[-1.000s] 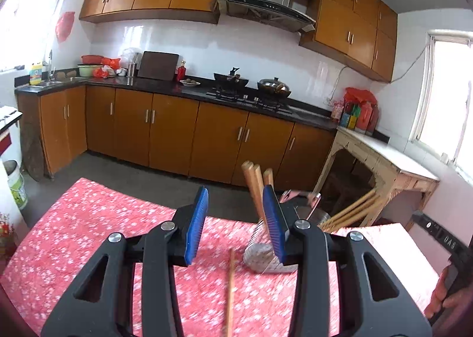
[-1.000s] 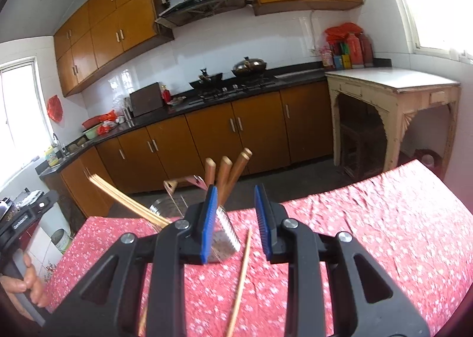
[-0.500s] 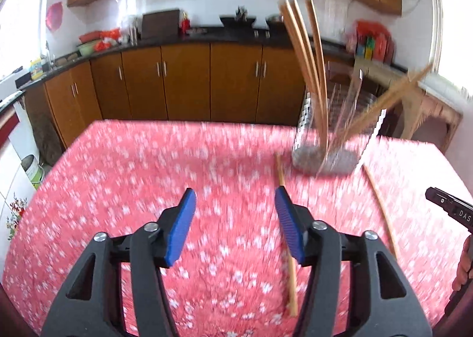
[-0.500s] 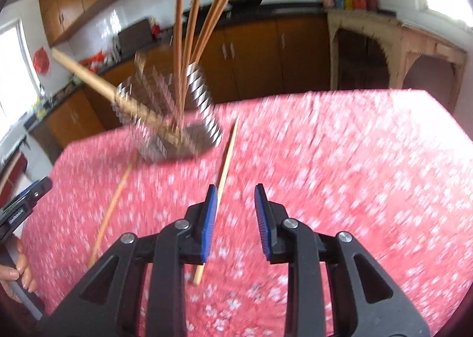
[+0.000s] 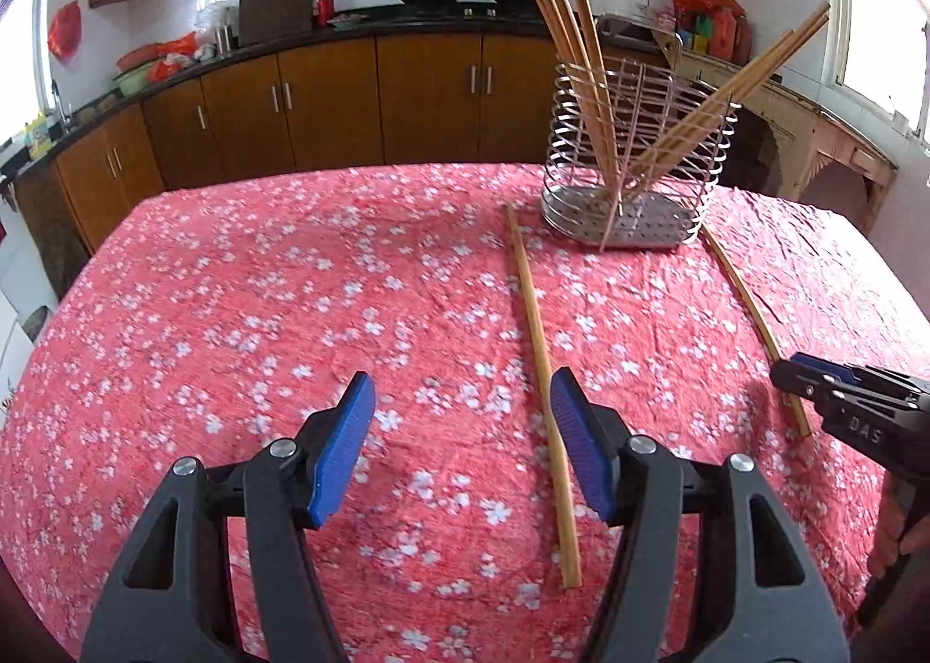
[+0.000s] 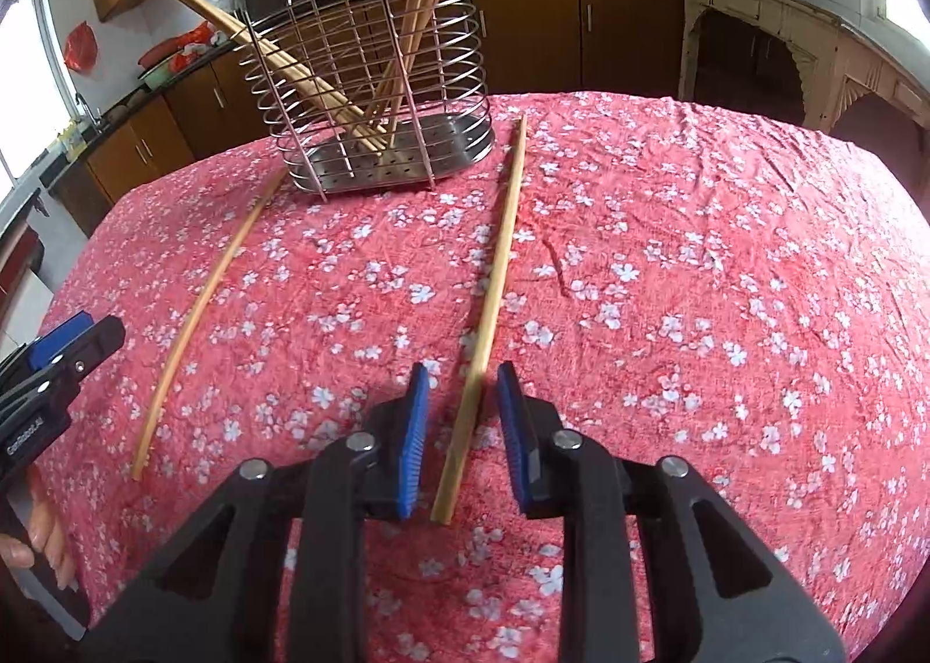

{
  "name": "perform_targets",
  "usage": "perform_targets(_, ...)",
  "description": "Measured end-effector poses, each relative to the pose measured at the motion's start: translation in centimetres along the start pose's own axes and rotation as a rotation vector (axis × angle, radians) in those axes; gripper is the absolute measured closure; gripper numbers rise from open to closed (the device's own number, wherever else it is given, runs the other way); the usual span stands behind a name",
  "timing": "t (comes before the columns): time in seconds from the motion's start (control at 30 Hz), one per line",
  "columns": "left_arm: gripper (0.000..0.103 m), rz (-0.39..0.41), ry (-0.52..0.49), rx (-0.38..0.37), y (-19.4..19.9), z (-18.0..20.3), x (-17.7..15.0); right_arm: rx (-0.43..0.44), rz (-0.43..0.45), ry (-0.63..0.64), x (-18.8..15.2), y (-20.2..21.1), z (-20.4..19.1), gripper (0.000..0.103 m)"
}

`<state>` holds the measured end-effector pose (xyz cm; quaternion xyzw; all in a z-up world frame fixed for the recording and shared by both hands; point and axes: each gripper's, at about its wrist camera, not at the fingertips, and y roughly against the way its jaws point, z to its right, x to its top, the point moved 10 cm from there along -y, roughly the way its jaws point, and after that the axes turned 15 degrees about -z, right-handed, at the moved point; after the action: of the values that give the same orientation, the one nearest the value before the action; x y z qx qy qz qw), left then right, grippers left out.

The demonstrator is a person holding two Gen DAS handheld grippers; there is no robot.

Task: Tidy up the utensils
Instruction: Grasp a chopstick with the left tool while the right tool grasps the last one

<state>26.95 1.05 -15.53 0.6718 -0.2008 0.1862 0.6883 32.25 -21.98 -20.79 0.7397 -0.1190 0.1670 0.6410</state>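
A wire utensil holder [image 5: 639, 233] [image 6: 407, 163] stands on the red flowered tablecloth [image 5: 232, 314] with several chopsticks upright in it. Two loose chopsticks lie flat on either side of it. The left chopstick [image 5: 540, 361] [image 6: 197, 314] runs between the jaws of my left gripper [image 5: 462, 430] [image 6: 75, 337], close to the right pad; those jaws are opening and grip nothing. My right gripper [image 6: 462, 419] [image 5: 799, 369] straddles the near end of the right chopstick [image 6: 494, 279] [image 5: 750, 308]. Its jaws are closing, with a gap still showing on both sides.
The table's far edge lies just behind the holder, with brown kitchen cabinets [image 5: 325, 99] beyond. A pale wooden side table [image 6: 784, 35] stands at the back right. A person's hand [image 6: 40, 535] holds the left gripper's handle.
Both grippers have come down toward the tablecloth and tilted downward. The left jaws have widened. The right jaws have narrowed around the chopstick's near end.
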Motion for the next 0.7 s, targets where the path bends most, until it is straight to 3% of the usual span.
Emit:
perform_targets(0.03,0.04,-0.006,0.001,-0.007,-0.1,0.2,-0.1,-0.012,0.003,-0.006,0.0,-0.1,0.3,0.093)
perform_targets(0.07,0.04,-0.012,0.003,-0.014,-0.3,0.3,-0.1,-0.007,0.003,-0.016,0.0,-0.1,0.6,0.094)
perform_targets(0.37,0.04,-0.058,-0.008,-0.043,-1.3,1.9,-0.6,-0.053,0.033,-0.25,0.7,0.6,7.5,0.095)
perform_targets(0.53,0.042,-0.075,-0.024,-0.03,-1.9,2.9,-0.8,-0.051,0.033,-0.245,0.5,0.9,8.2,0.095)
perform_targets(0.7,0.052,-0.094,-0.029,-0.021,-2.6,3.6,-0.8,-0.055,0.035,-0.226,0.8,0.6,8.0,0.095)
